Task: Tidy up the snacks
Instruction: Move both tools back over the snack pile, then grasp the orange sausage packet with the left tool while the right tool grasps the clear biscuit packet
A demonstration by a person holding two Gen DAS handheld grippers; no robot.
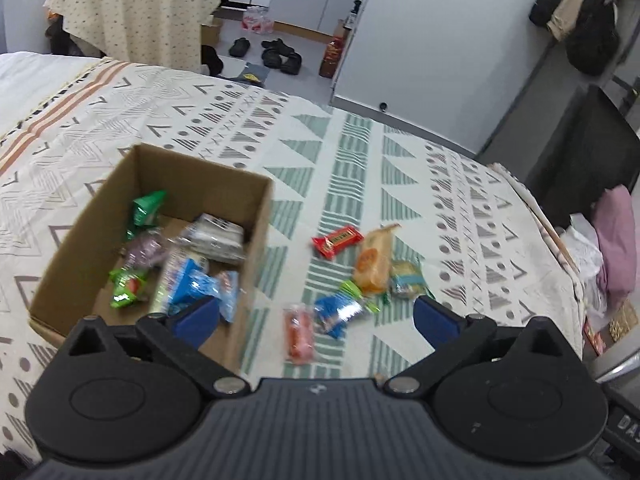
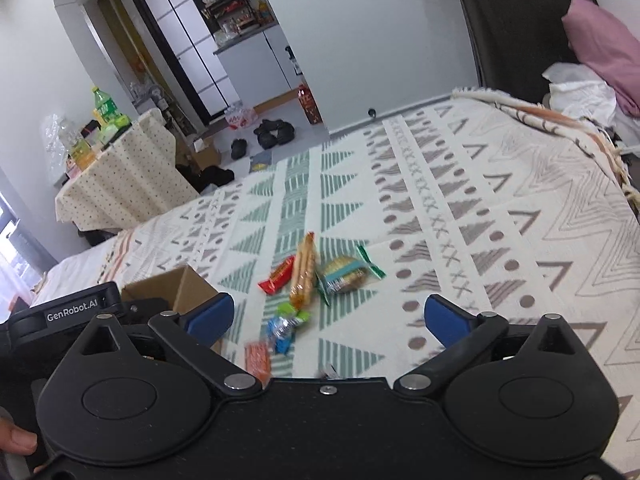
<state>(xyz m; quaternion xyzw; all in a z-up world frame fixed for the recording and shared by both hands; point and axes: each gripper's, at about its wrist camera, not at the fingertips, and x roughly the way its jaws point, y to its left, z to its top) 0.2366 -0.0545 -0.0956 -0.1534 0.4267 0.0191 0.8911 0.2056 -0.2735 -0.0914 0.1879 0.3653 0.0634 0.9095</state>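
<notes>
A brown cardboard box (image 1: 240, 216) stands on the patterned bedspread and holds several snack packets. Loose on the bed right of it lie a red bar (image 1: 337, 241), an orange biscuit pack (image 1: 374, 262), a round cracker pack (image 1: 407, 279), a blue candy (image 1: 335, 312) and an orange-red packet (image 1: 299, 334). My left gripper (image 1: 316, 318) is open and empty, above the box's near right corner. My right gripper (image 2: 329, 320) is open and empty, just short of the loose snacks: red bar (image 2: 278, 276), biscuit pack (image 2: 305, 272), cracker pack (image 2: 345, 276), blue candy (image 2: 282, 330). The box corner (image 2: 176, 284) shows at its left.
The bedspread (image 1: 360, 152) reaches far and right. A draped side table (image 2: 120, 176) with bottles stands beyond the bed. Shoes (image 1: 280, 54) lie on the floor. A pink pillow (image 2: 604, 48) and white cloth sit at the bed's right end. The left gripper body (image 2: 76, 308) shows beside mine.
</notes>
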